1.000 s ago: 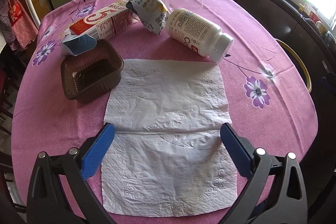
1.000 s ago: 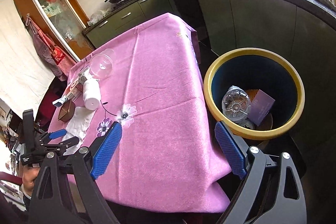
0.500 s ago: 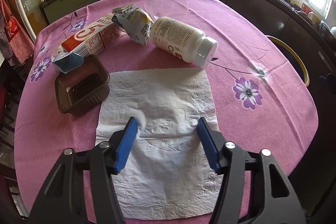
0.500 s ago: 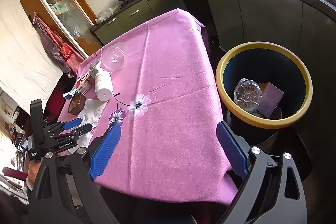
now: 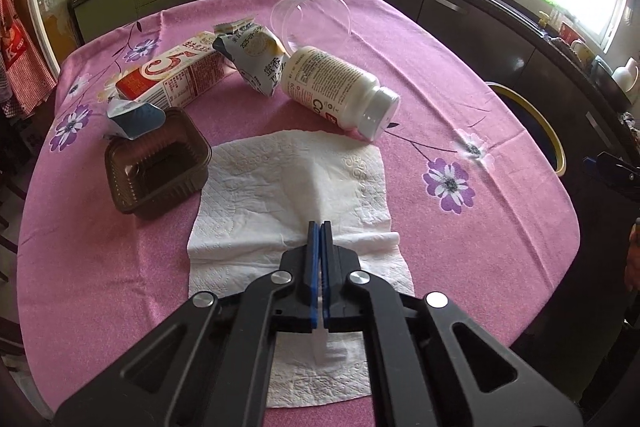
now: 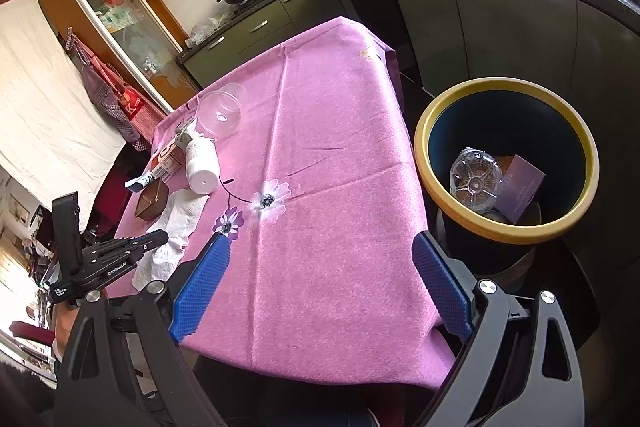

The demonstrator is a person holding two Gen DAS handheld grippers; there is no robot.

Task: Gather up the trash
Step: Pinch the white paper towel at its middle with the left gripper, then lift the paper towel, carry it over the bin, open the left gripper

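A white paper napkin point(image 5: 288, 179) lies on the pink tablecloth, puckered into a ridge where my left gripper point(image 5: 320, 227) is shut on its middle. Beyond it lie a white pill bottle point(image 5: 336, 95) on its side, a brown plastic tray point(image 5: 156, 171), a red-and-white carton point(image 5: 172, 79), a blue-white pouch point(image 5: 256, 63) and a clear cup point(image 5: 312, 19). My right gripper point(image 6: 322, 247) hangs open and empty over the table's near corner, beside the yellow-rimmed bin point(image 6: 500, 85). The right wrist view also shows the left gripper point(image 6: 160, 237) on the napkin point(image 6: 176, 223).
The bin, standing on the floor off the table's right edge, holds a clear plastic lid point(image 6: 476, 179) and a purple card point(image 6: 522, 187). Dark kitchen cabinets point(image 6: 480, 27) run behind it. A small blue-white wrapper point(image 5: 134, 117) rests at the brown tray's far rim.
The left gripper's jaws came together from wide open and pinched the napkin, pulling its sides inward into a fold. The right gripper stayed open and shifted only a little.
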